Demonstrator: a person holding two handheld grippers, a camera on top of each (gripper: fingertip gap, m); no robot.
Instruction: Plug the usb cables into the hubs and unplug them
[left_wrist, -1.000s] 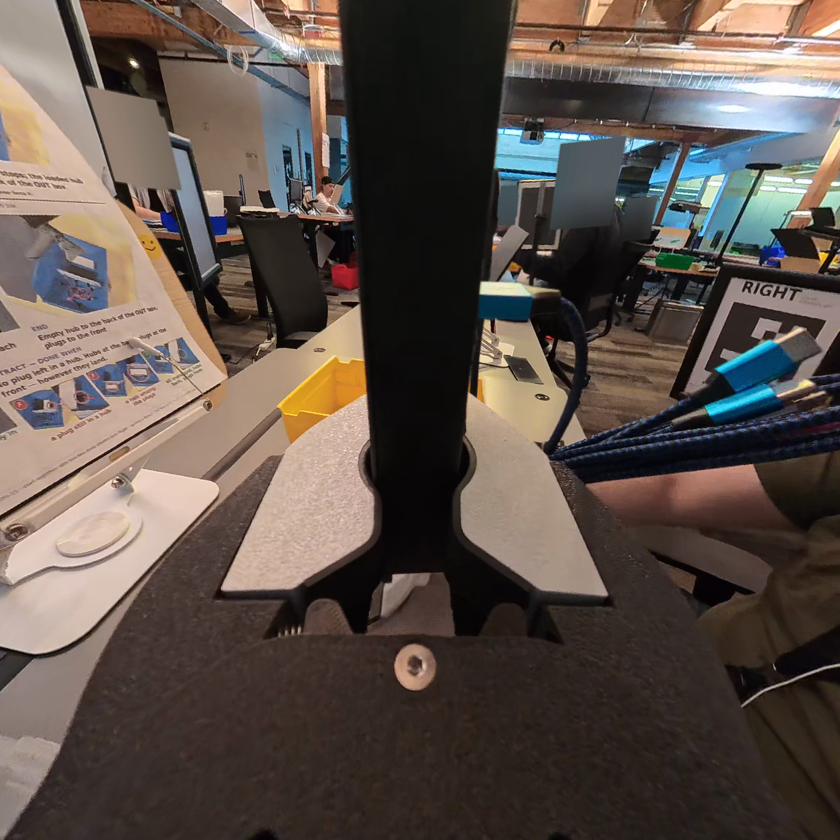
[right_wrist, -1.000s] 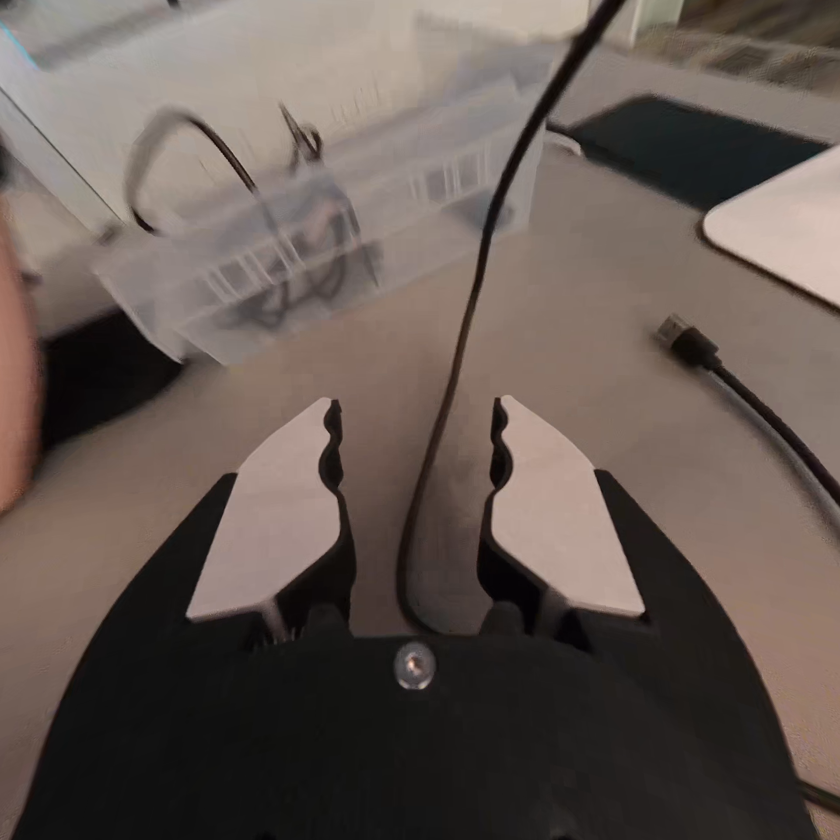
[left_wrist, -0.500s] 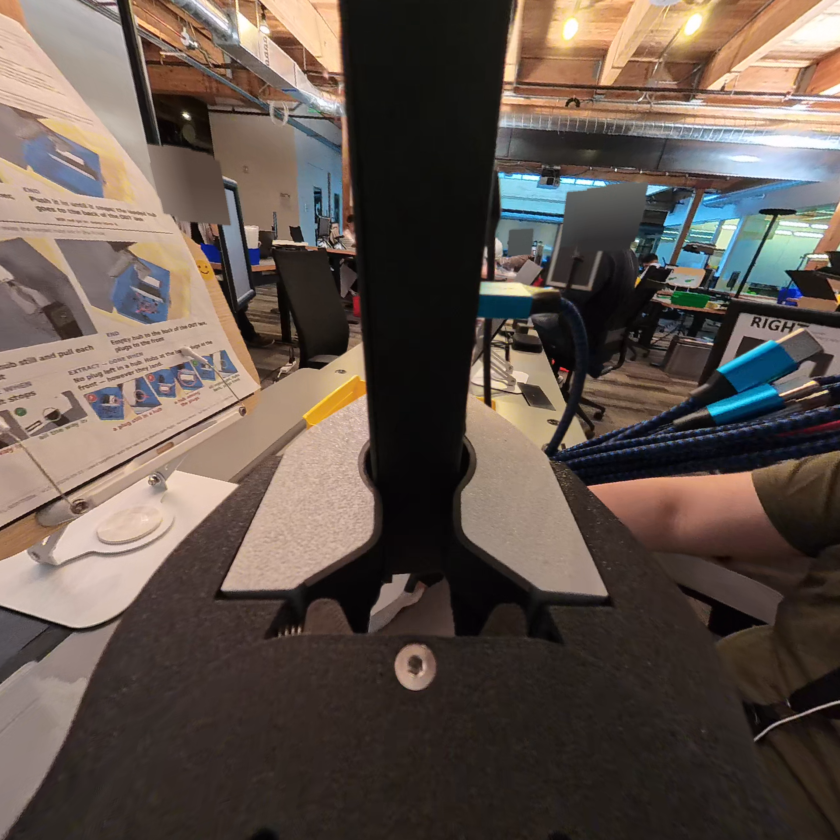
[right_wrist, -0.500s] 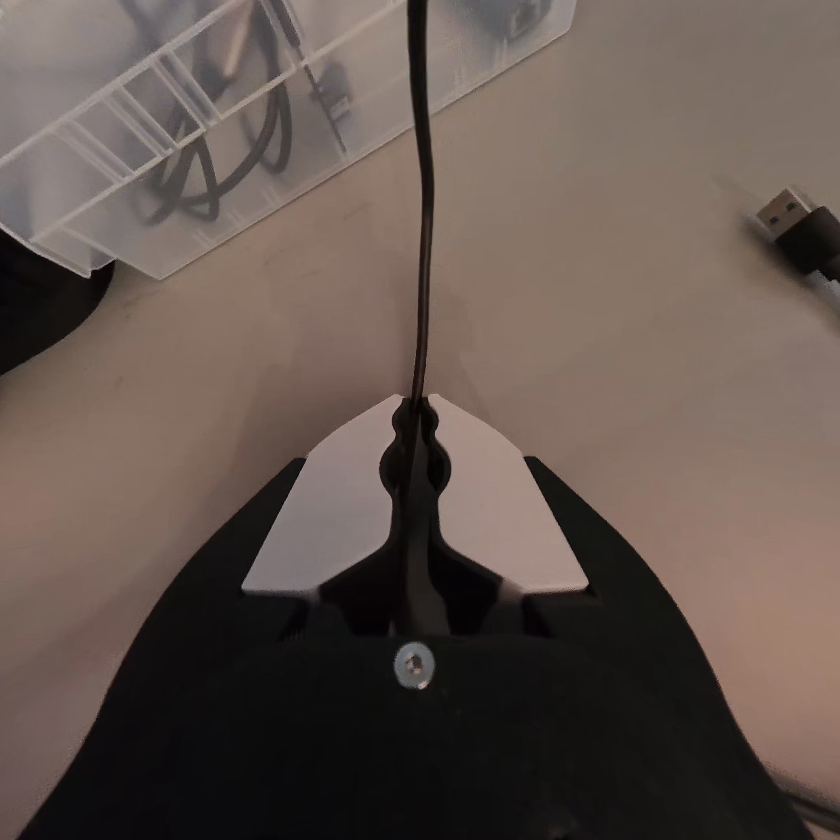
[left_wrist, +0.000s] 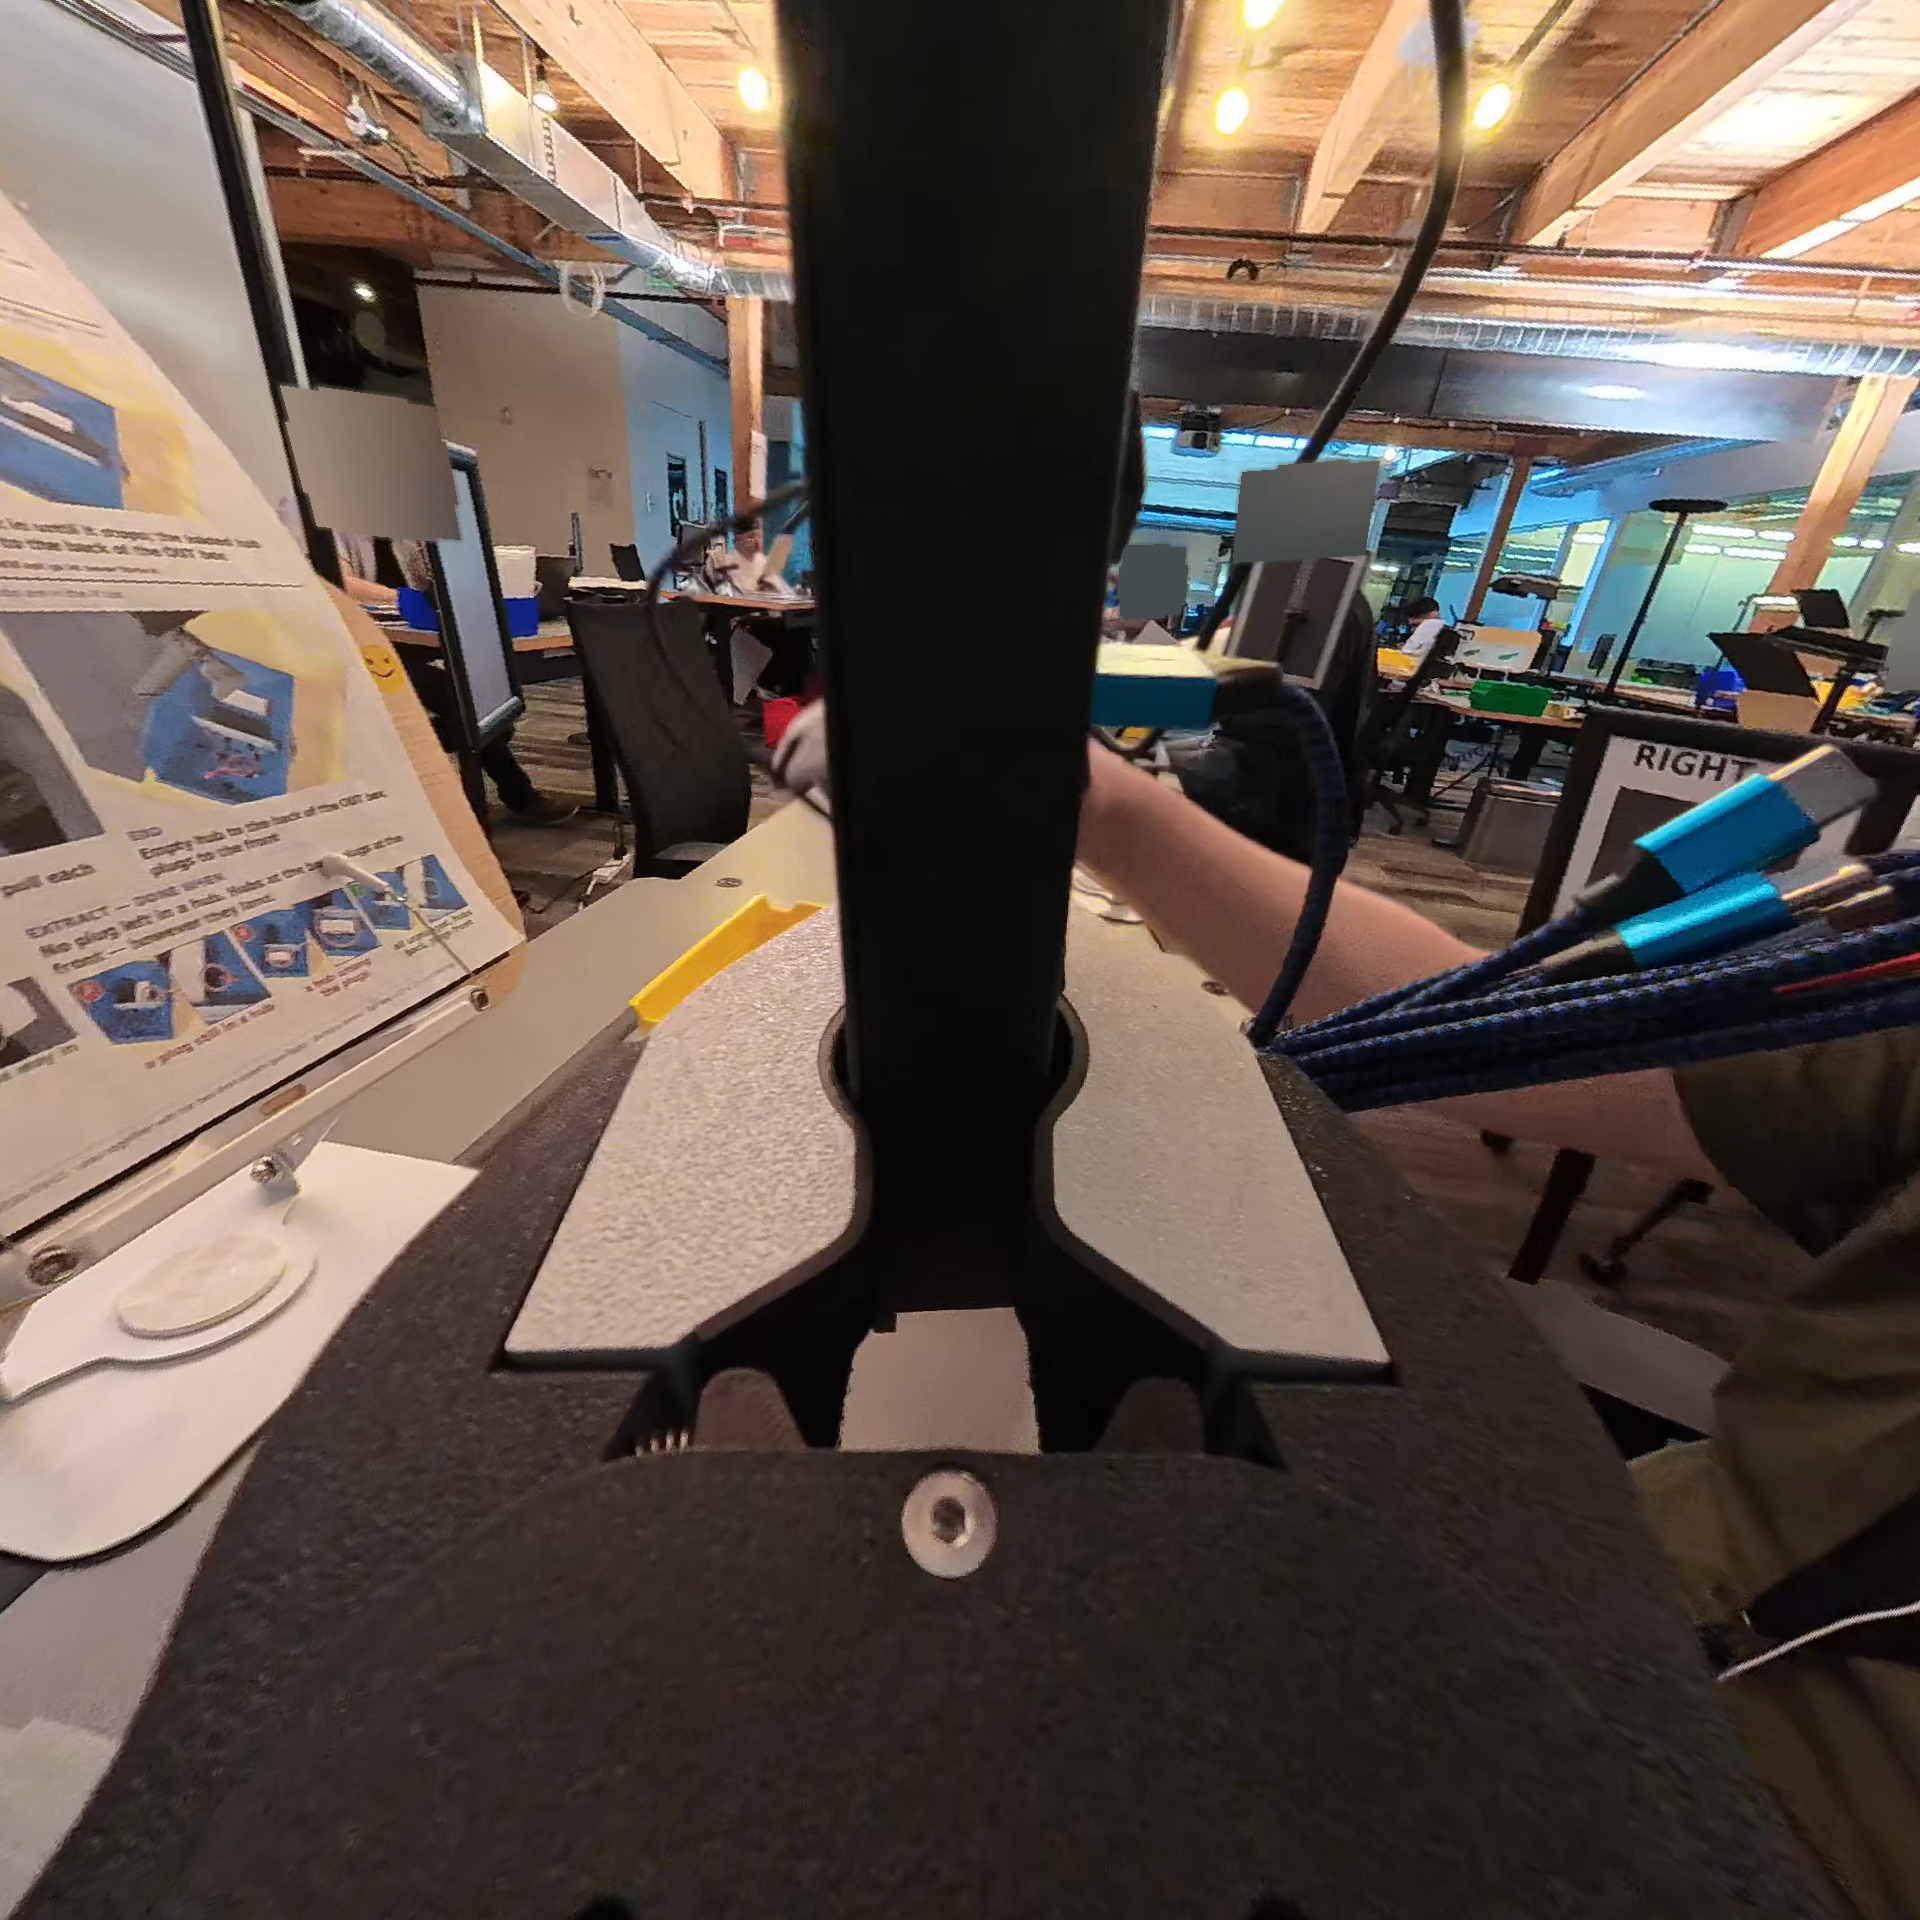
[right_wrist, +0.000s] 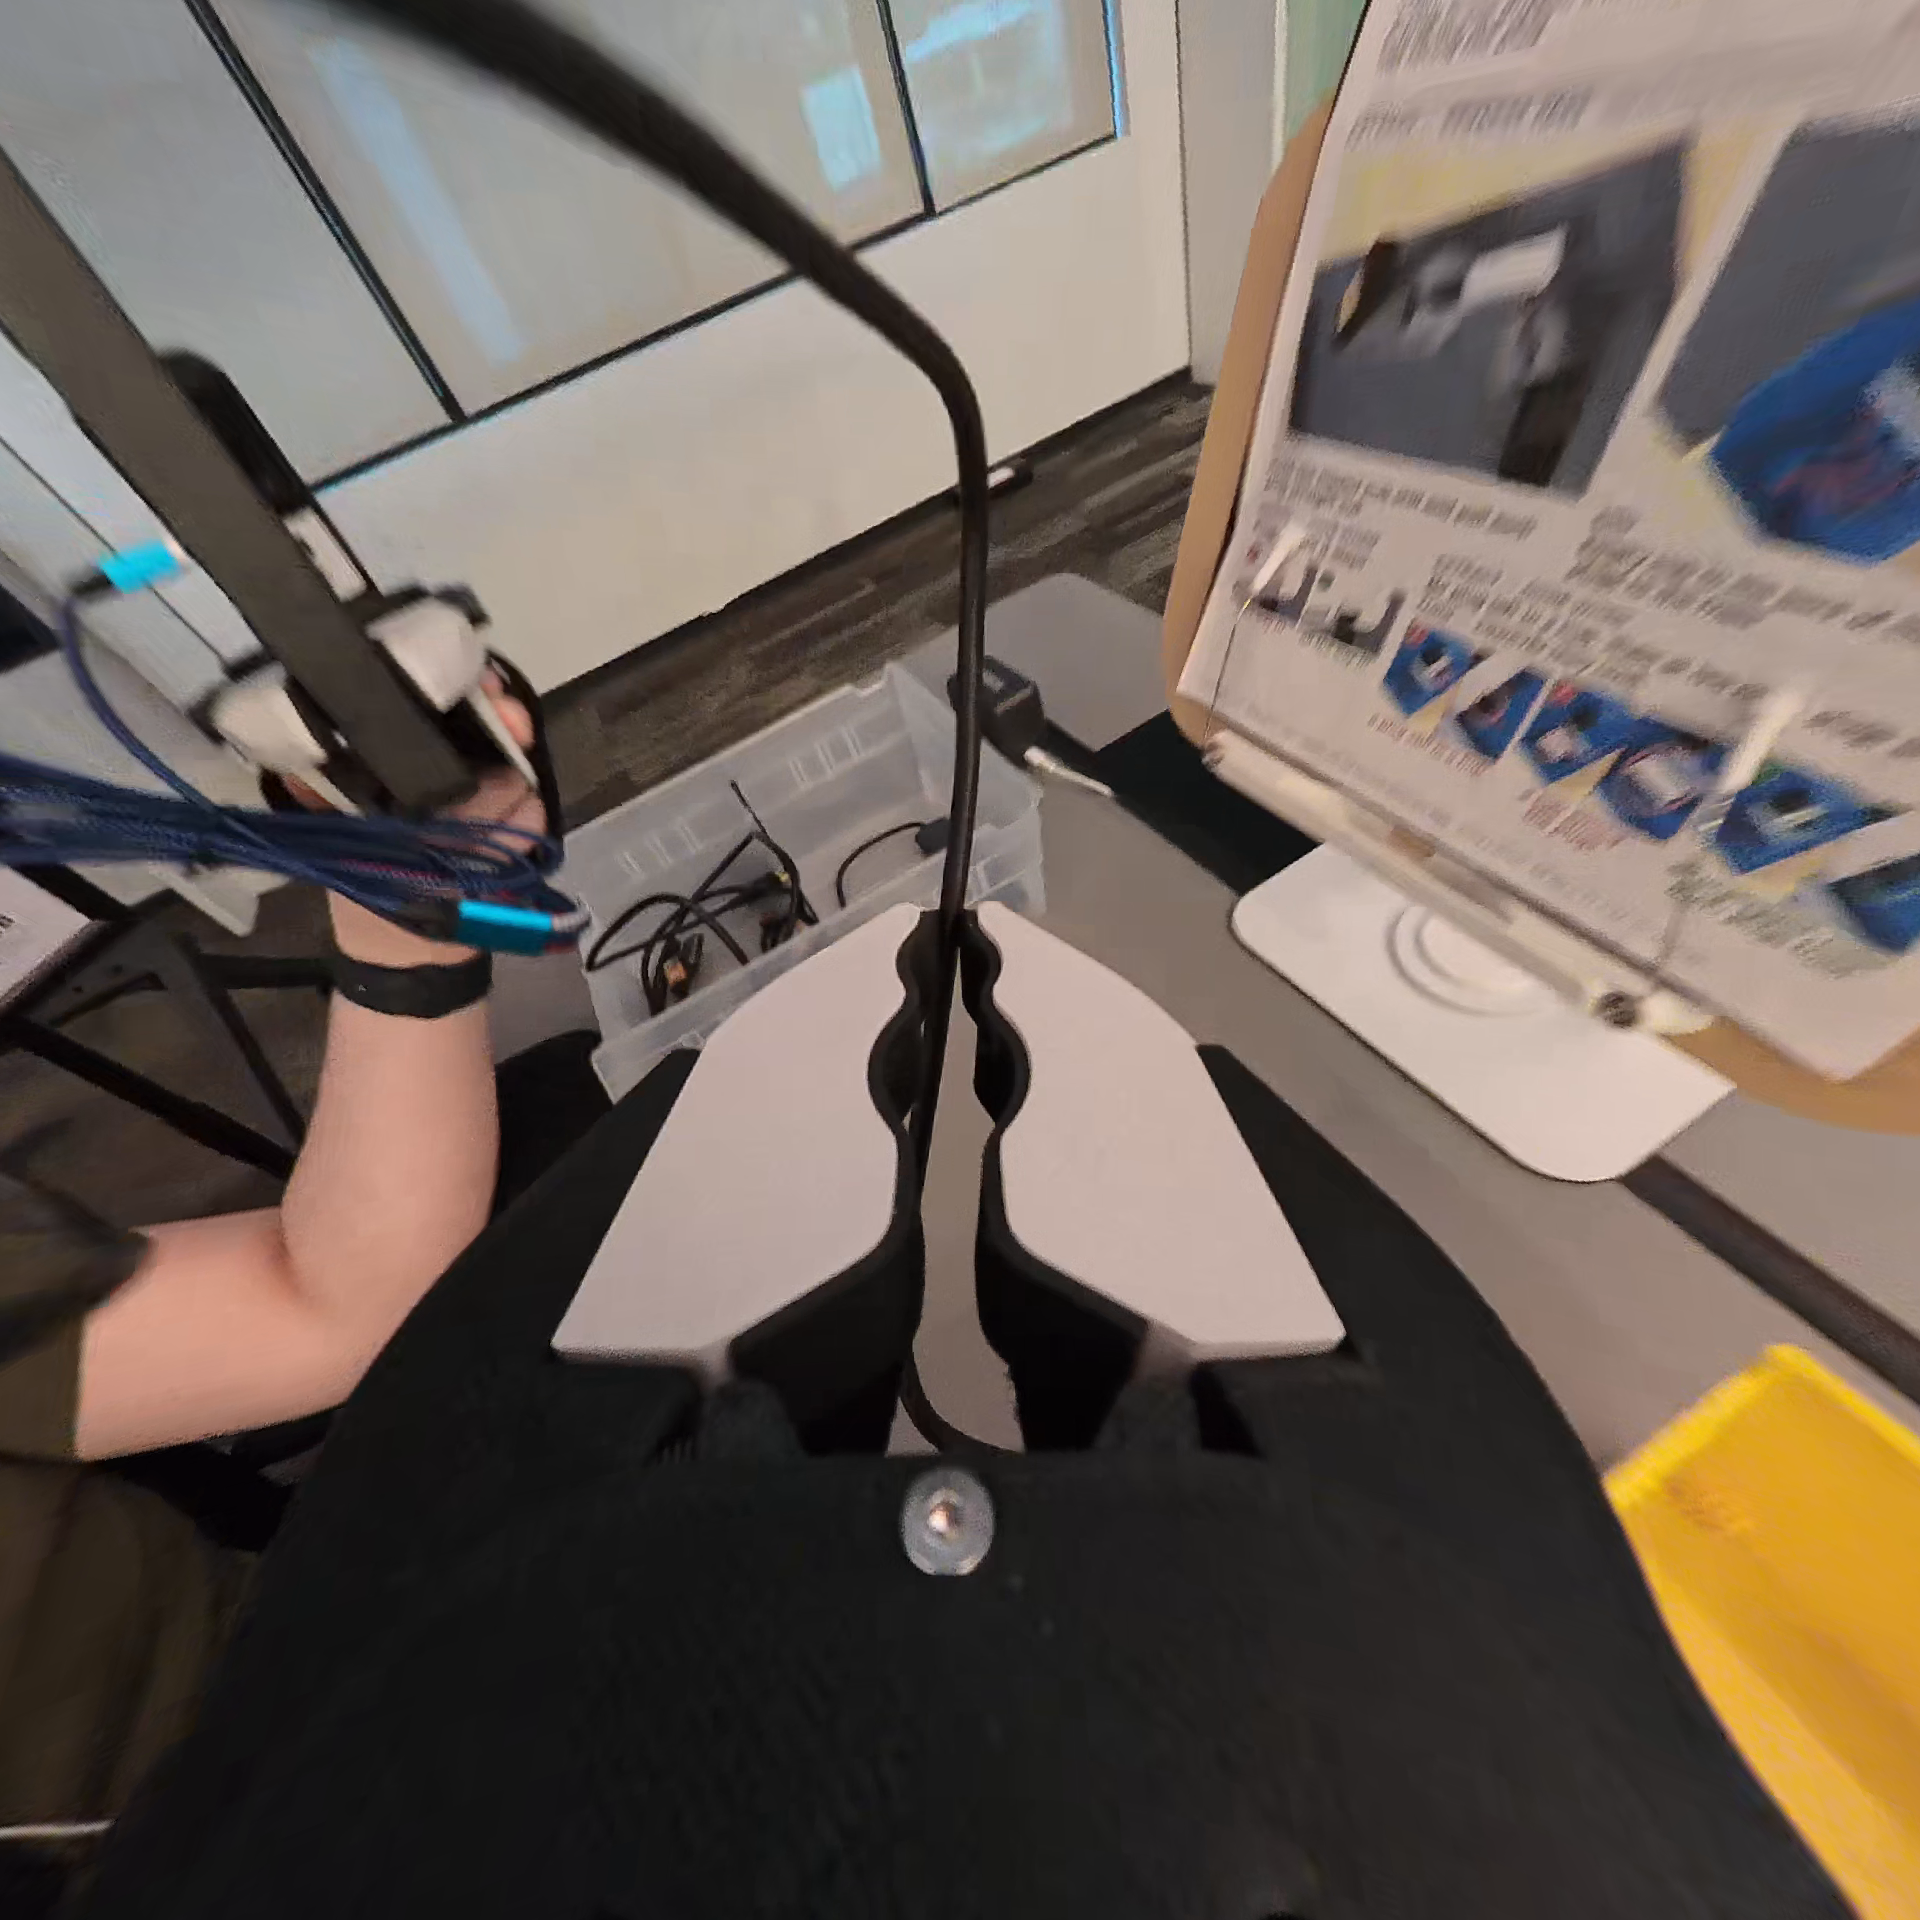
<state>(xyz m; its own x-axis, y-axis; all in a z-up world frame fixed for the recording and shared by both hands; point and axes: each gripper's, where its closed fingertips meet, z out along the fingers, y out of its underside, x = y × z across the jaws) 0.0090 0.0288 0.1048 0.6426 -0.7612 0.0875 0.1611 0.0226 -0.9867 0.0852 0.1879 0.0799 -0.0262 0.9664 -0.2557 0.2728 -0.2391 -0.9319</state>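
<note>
Left gripper (left_wrist: 956, 1049) clamps a black hub (left_wrist: 961, 520); right gripper (right_wrist: 948, 920) pinches a black cable (right_wrist: 966, 623).

light: bright, round ceiling lamps (left_wrist: 1231, 109) glaring | blur: printed instruction sheet (right_wrist: 1621, 582) motion-smeared in right wrist view | distortion: wide-angle bending at edges

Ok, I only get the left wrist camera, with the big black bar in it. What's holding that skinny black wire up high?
Observer: The right gripper. It is shut on that black cable.
Operator: Are there more black wires anywhere?
Observer: Yes. Several loose black cables lie in a clear bin on the table, beyond the right gripper.
</note>
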